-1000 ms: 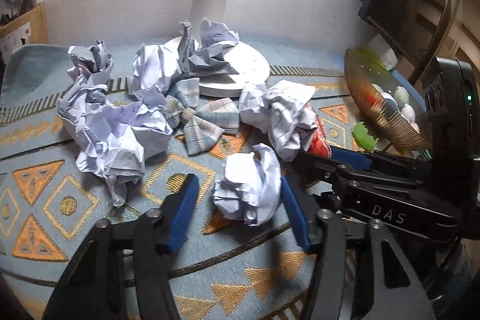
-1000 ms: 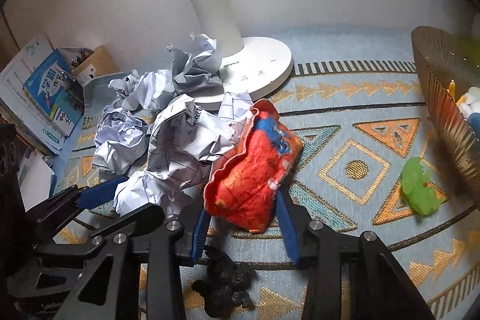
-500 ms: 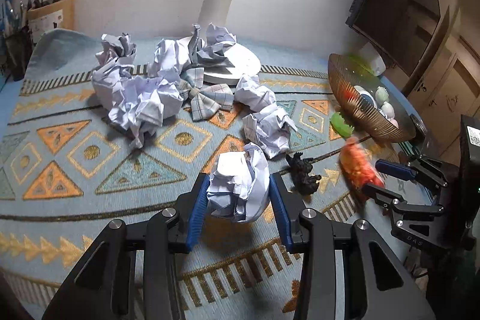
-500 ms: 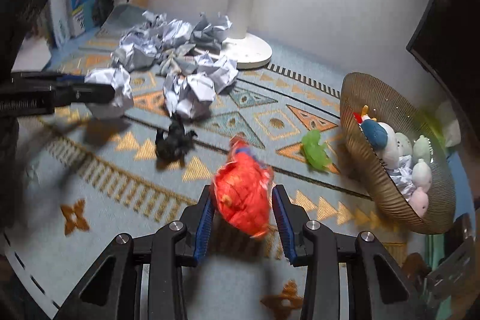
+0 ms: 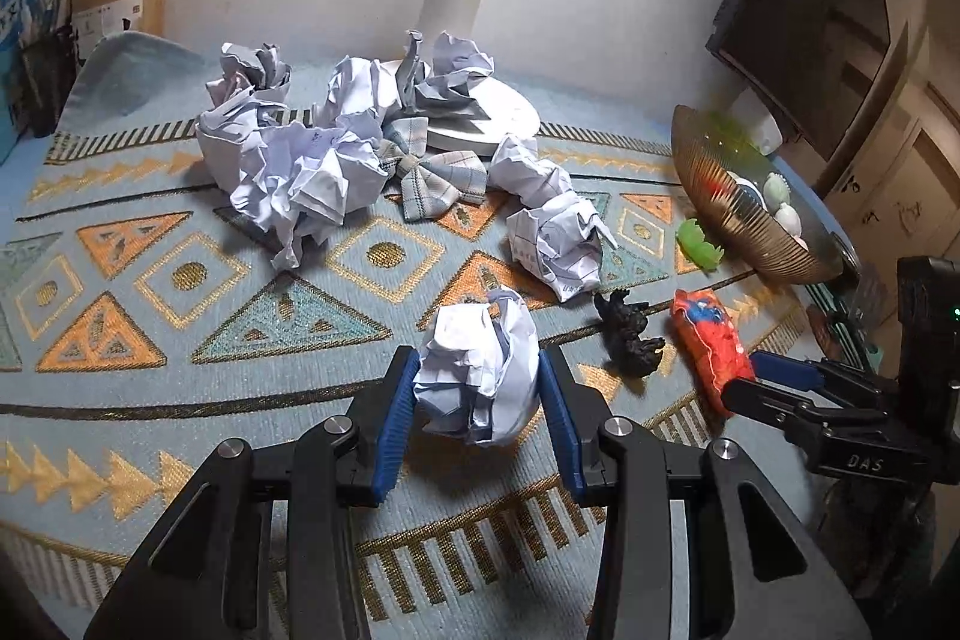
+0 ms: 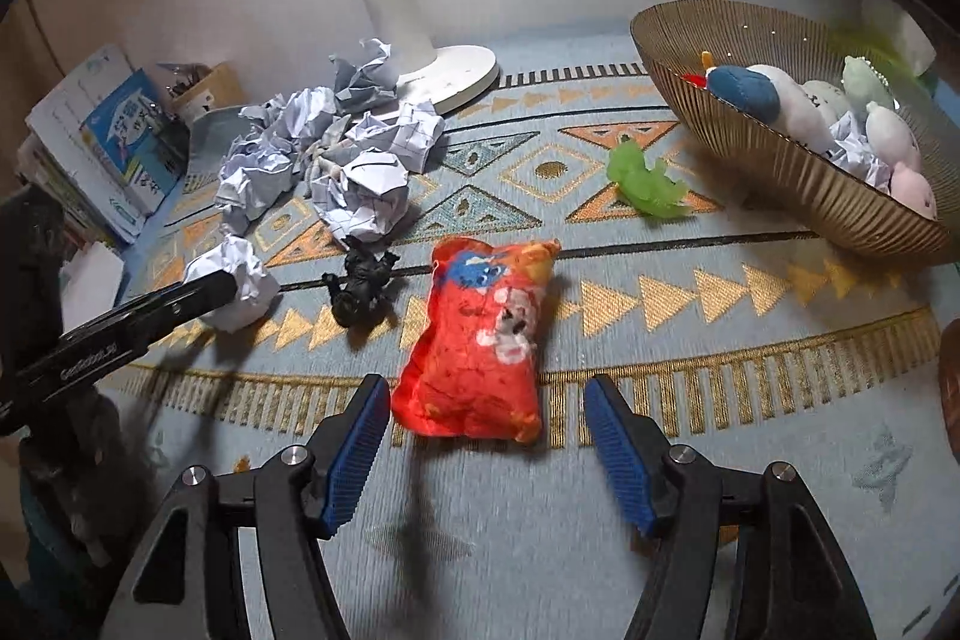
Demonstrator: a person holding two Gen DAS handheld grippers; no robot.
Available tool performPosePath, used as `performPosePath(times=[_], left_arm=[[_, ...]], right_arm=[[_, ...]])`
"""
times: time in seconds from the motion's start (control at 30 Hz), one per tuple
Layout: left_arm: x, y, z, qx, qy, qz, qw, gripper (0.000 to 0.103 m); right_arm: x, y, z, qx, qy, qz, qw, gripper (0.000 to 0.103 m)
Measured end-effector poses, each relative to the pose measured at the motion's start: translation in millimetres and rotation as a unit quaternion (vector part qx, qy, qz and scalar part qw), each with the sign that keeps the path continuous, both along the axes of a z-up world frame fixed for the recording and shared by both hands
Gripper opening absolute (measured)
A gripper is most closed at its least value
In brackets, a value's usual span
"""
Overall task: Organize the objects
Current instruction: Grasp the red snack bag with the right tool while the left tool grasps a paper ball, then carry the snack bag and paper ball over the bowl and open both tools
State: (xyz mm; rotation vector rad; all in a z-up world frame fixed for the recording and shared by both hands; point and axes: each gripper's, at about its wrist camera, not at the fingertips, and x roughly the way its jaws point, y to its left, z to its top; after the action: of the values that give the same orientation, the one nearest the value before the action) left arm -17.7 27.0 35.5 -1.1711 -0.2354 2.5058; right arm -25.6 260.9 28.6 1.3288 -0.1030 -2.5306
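**Paper ball held, red pouch let go**

The left gripper (image 5: 478,415) clenched a crumpled paper ball (image 5: 477,370) above the patterned rug (image 5: 180,328). Right of it lay a black toy (image 6: 360,287), then the red pouch (image 6: 480,343) on the rug, free between the right gripper's (image 6: 487,454) opening jaws. A basket (image 6: 798,172) of soft toys stood farthest right.

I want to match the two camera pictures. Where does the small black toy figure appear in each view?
Left wrist view: the black toy figure lies right of centre, between the held paper ball and the red plush bag.
Right wrist view: the black toy figure lies left of centre, just left of the red plush bag.
Shared landmark: the white lamp base at the back.
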Motion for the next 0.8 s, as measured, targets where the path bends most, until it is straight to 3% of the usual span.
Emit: performPosePath(times=[0.4,0.53,0.8], left_arm=[[-1.2,2.9,-1.3,-0.005,-0.002,-0.007,1.0000,0.038],[-0.9,3.1,-1.3,-0.005,-0.001,-0.005,1.0000,0.038],[-0.4,1.7,-0.9,0.001,-0.002,-0.004,1.0000,0.038]], right_arm=[[-13.1,-25.2,-12.1,0.038,0.024,-0.028,0.999,0.067],[-11.1,-21.5,-11.0,0.038,0.030,-0.041,0.998,0.044],[-4.7,-10.8,-4.6,-0.025,0.035,-0.023,0.999,0.035]])
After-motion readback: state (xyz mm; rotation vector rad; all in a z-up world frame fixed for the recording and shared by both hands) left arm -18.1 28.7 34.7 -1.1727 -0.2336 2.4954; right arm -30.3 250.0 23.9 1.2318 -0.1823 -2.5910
